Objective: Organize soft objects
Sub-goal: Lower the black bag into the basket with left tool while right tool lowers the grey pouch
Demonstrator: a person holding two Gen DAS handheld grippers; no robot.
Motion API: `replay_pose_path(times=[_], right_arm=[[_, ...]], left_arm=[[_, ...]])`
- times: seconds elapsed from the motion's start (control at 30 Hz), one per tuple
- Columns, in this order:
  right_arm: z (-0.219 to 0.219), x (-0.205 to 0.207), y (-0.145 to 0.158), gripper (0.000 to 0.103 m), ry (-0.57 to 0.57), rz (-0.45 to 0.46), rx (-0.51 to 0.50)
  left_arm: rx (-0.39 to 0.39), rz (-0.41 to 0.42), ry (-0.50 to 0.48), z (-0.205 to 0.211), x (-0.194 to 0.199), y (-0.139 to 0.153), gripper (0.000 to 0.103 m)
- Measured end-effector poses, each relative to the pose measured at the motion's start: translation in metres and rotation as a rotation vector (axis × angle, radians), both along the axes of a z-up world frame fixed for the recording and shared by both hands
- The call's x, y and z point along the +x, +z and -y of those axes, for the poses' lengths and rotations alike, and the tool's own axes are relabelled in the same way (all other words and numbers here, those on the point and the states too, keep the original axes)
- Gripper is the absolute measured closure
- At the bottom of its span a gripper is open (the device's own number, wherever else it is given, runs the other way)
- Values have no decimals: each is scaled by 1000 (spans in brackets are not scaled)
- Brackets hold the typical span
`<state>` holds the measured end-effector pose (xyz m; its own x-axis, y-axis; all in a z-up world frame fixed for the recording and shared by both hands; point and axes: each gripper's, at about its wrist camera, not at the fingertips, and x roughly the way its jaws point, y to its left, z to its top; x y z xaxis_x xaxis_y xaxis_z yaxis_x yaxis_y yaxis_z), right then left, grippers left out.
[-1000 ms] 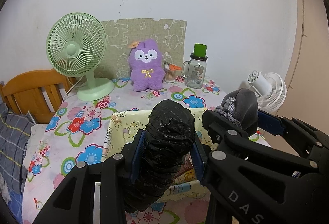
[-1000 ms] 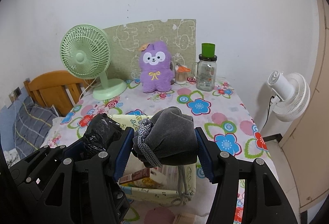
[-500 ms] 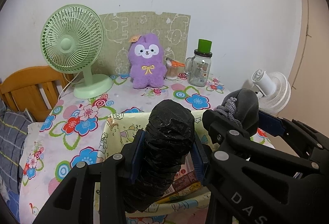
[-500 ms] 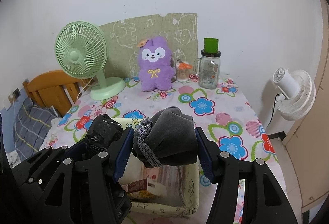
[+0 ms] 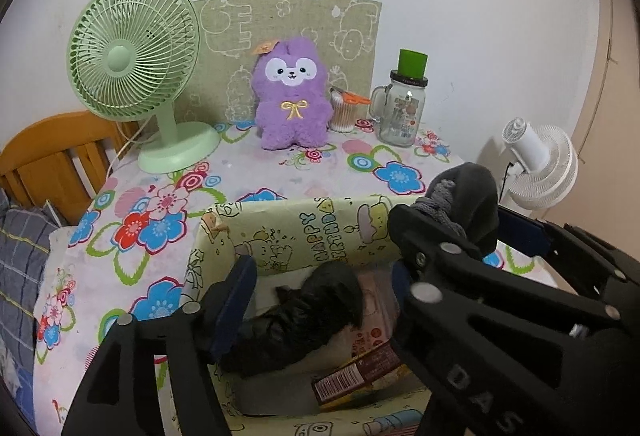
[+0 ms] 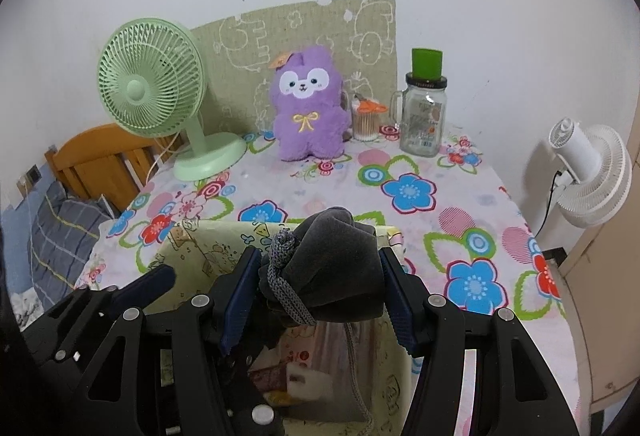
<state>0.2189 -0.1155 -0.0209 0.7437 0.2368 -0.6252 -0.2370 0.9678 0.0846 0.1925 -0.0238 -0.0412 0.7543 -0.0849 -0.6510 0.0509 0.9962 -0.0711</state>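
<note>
A pale yellow fabric bin (image 5: 320, 232) printed with cartoons stands on the flowered table, also in the right wrist view (image 6: 192, 248). A black crinkly bundle (image 5: 304, 324) lies inside it on packets. My left gripper (image 5: 320, 288) is open over the bin, its jaws apart above the bundle. My right gripper (image 6: 320, 276) is shut on a grey drawstring pouch (image 6: 336, 268), held above the bin's far right; the pouch also shows in the left wrist view (image 5: 468, 195). Its cord hangs down into the bin.
At the back of the table stand a green desk fan (image 5: 136, 51), a purple plush toy (image 5: 292, 95), a cotton-swab tub (image 5: 344, 111) and a glass jar with a green lid (image 5: 402, 107). A white fan (image 5: 540, 163) is at the right, a wooden bed frame (image 5: 52, 159) at the left.
My left gripper has opened and let go of the black bundle, which now lies in the bin. Both grippers moved forward over the bin. The right one still holds the pouch.
</note>
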Motion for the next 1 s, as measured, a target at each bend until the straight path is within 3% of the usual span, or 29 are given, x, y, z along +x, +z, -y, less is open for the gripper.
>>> replay_pose_path(times=[0.33,0.53,1.0], right_arm=[[-9,16,-15,40,19,-33,1],[-11,20,-22,29,30,-62,-16],[-6,2,-16,25,6,-50,-2]], left_arm=[[15,-34,23,-5,11,-13,27],[16,-56,23,-8,16,-19,21],[16,-34,12,-5,5,-14,17]])
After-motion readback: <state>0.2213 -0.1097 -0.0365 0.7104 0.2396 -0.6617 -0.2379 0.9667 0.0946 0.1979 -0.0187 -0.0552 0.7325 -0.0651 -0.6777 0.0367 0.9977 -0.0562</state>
